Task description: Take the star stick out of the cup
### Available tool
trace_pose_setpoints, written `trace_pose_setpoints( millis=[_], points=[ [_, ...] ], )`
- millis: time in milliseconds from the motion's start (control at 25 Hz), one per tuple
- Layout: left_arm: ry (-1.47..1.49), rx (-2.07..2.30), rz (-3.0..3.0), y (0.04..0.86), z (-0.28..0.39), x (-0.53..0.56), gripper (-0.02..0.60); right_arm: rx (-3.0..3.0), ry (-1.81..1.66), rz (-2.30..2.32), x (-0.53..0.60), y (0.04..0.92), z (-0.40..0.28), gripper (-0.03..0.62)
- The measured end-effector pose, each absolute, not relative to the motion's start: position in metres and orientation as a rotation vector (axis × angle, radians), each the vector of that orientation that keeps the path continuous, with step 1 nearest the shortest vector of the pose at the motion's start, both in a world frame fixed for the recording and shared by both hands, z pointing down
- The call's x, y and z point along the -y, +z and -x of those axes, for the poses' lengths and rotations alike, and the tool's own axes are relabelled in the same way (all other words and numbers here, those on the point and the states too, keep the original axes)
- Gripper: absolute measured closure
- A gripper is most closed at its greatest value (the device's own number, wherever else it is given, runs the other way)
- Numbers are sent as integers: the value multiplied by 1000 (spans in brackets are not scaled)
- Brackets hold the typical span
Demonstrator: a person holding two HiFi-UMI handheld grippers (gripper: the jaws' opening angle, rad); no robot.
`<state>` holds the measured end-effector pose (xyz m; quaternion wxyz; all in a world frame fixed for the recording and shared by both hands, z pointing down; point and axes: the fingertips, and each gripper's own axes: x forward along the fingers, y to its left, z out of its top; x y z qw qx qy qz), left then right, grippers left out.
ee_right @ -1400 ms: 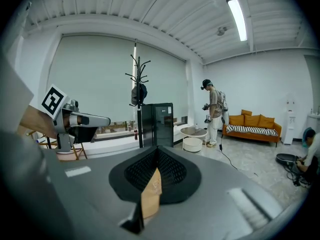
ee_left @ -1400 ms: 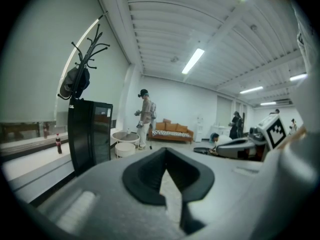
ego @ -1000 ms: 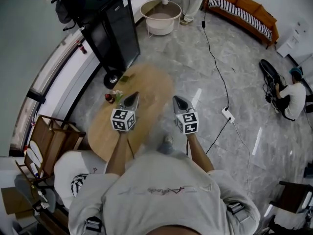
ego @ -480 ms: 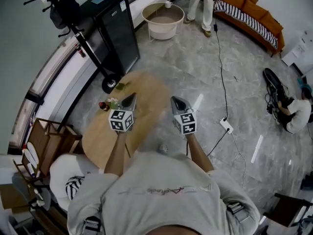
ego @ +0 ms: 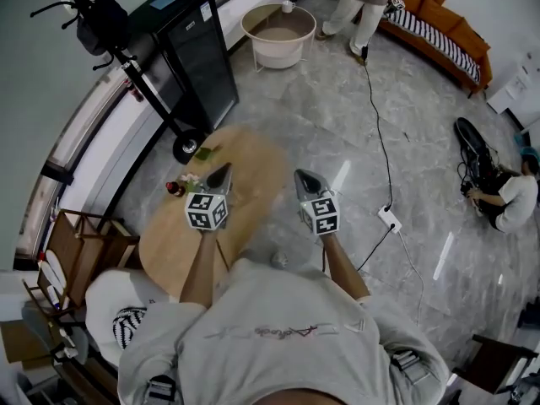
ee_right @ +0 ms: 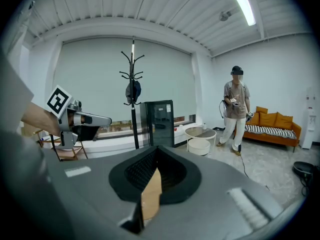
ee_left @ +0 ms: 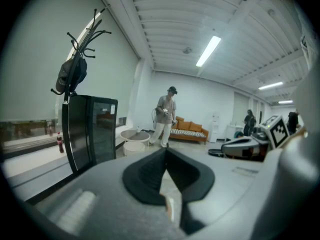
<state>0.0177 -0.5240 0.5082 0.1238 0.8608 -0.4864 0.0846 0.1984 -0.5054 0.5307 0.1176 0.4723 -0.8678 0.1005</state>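
In the head view a round wooden table [ego: 245, 171] stands on the marble floor in front of me. Near its left edge sits a small cluster, a red piece [ego: 174, 188] and a pale piece [ego: 189, 179], too small to tell cup from star stick. A green item [ego: 205, 152] lies further back. My left gripper [ego: 222, 174] hovers over the table just right of the cluster, jaws together, empty. My right gripper [ego: 301, 178] hangs past the table's right edge, also shut and empty. Both gripper views look level across the room, with the left gripper [ee_left: 166, 151] and the right gripper [ee_right: 156, 151] closed to a point.
A black cabinet [ego: 198, 53] on wheels and a coat stand [ego: 126, 57] stand behind the table. Further off are a white round side table [ego: 277, 30], a standing person [ego: 363, 2] and an orange sofa [ego: 439, 24]. A cable [ego: 380, 142] crosses the floor. A wooden chair [ego: 84, 243] is at left.
The view has shifted, so the table sits lower and further left in the picture. The standing person has walked to the right. Both grippers stay shut and nearly still.
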Motion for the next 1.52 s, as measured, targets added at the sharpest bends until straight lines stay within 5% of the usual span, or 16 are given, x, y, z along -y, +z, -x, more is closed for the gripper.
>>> trace_pose_setpoints(
  millis=[1520],
  points=[
    [343, 1338, -2343, 608, 68, 582, 584, 2435, 501, -1239, 580, 625, -108, 589]
  ],
)
